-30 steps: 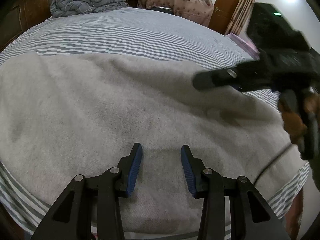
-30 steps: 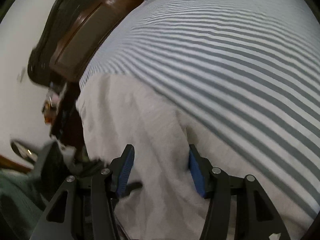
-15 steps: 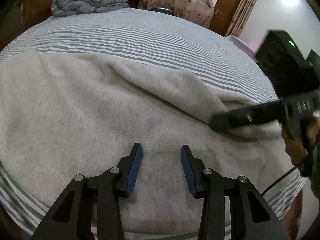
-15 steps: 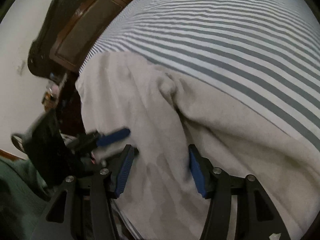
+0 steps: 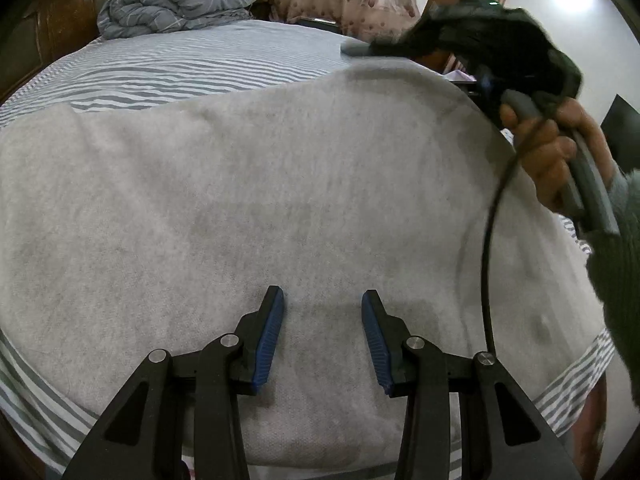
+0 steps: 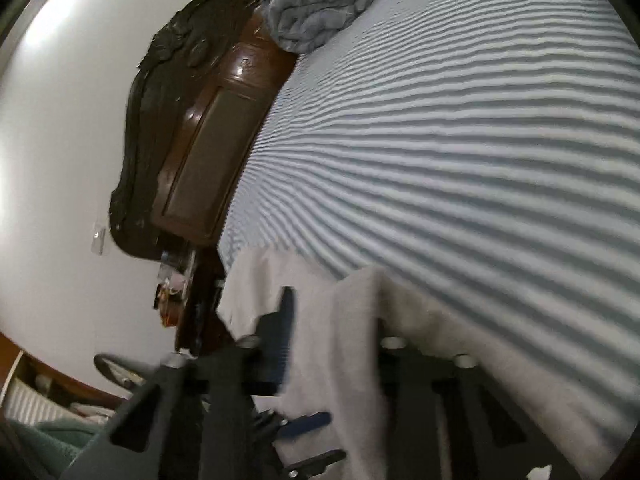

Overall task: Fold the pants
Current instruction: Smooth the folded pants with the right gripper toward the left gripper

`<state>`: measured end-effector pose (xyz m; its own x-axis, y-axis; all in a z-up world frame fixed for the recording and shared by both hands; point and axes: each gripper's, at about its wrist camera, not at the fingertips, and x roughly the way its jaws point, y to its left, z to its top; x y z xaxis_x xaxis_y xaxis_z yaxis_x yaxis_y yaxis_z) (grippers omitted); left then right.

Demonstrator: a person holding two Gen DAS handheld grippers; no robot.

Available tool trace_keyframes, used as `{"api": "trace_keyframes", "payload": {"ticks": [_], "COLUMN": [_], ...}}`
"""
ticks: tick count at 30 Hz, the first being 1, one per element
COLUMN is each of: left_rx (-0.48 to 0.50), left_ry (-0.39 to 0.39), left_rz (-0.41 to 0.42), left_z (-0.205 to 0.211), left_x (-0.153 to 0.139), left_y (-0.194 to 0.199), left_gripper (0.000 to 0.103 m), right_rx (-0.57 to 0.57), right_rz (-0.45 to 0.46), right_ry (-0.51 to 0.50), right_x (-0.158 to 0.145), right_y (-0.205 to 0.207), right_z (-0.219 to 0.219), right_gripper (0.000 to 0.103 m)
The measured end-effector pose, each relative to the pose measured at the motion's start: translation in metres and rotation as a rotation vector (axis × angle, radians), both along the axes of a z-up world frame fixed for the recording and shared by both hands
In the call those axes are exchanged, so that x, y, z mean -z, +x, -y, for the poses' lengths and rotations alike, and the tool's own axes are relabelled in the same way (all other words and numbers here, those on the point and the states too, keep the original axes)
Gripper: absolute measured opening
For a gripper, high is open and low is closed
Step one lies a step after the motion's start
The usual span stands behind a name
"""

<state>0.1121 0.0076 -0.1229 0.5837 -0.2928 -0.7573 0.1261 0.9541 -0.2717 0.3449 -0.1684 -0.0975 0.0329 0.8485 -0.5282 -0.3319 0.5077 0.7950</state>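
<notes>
Striped cotton bedsheet, fuzzy grey pants, left tongs apart, right tongs clamped on pants fold.

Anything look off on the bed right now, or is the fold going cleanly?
Nothing looks damaged or spilled. The right gripper has an edge of the grey pants lifted and draped over one finger. The left gripper hangs open above the fabric, gripping nothing.

The pants are lying spread across the near part of the bed, pale grey and fleecy, mostly flat with faint creases; their far right edge is standing lifted above the rest. In the right wrist view that raised fabric is draping down in a fold.
</notes>
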Motion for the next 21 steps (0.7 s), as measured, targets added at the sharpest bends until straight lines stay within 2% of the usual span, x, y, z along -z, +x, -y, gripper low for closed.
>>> {"api": "trace_keyframes", "payload": {"ticks": [1, 4, 7, 9, 12, 13, 15, 16, 19, 21], "left_rx": [-0.001, 0.001, 0.006, 0.009, 0.008, 0.007, 0.007, 0.009, 0.008, 0.004], "left_ry": [0.0, 0.005, 0.01, 0.008, 0.004, 0.007, 0.013, 0.016, 0.01, 0.01], "left_rz": [0.001, 0.005, 0.008, 0.009, 0.009, 0.01, 0.012, 0.013, 0.01, 0.009], "left_z": [0.001, 0.002, 0.004, 0.004, 0.004, 0.004, 0.004, 0.004, 0.005, 0.006], "left_x": [0.0, 0.0, -0.001, -0.001, -0.001, -0.001, 0.0, -0.001, 0.0, -0.001], "left_y": [-0.002, -0.004, -0.007, -0.007, -0.008, -0.008, -0.008, -0.008, -0.007, -0.007], "left_gripper": [0.042, 0.042, 0.042, 0.042, 0.042, 0.042, 0.042, 0.042, 0.042, 0.042], "right_rx": [0.001, 0.029, 0.057, 0.07, 0.085, 0.123, 0.179, 0.183, 0.123, 0.079], "right_rz": [0.01, 0.006, 0.005, -0.027, 0.006, 0.034, 0.086, 0.094, 0.128, 0.123], "right_ry": [-0.067, -0.175, -0.226, -0.208, -0.257, -0.286, -0.332, -0.315, -0.307, -0.303], "right_x": [0.004, 0.025, 0.043, 0.047, 0.035, 0.025, 0.008, 0.0, -0.018, -0.018], "right_y": [0.002, 0.011, 0.018, 0.021, 0.024, 0.025, 0.025, 0.025, 0.007, -0.005], "right_z": [-0.004, -0.012, -0.015, -0.011, -0.003, 0.002, 0.013, 0.019, 0.016, 0.005], "right_gripper": [0.009, 0.008, 0.008, 0.008, 0.01, 0.02, 0.021, 0.02, 0.02, 0.02]}}
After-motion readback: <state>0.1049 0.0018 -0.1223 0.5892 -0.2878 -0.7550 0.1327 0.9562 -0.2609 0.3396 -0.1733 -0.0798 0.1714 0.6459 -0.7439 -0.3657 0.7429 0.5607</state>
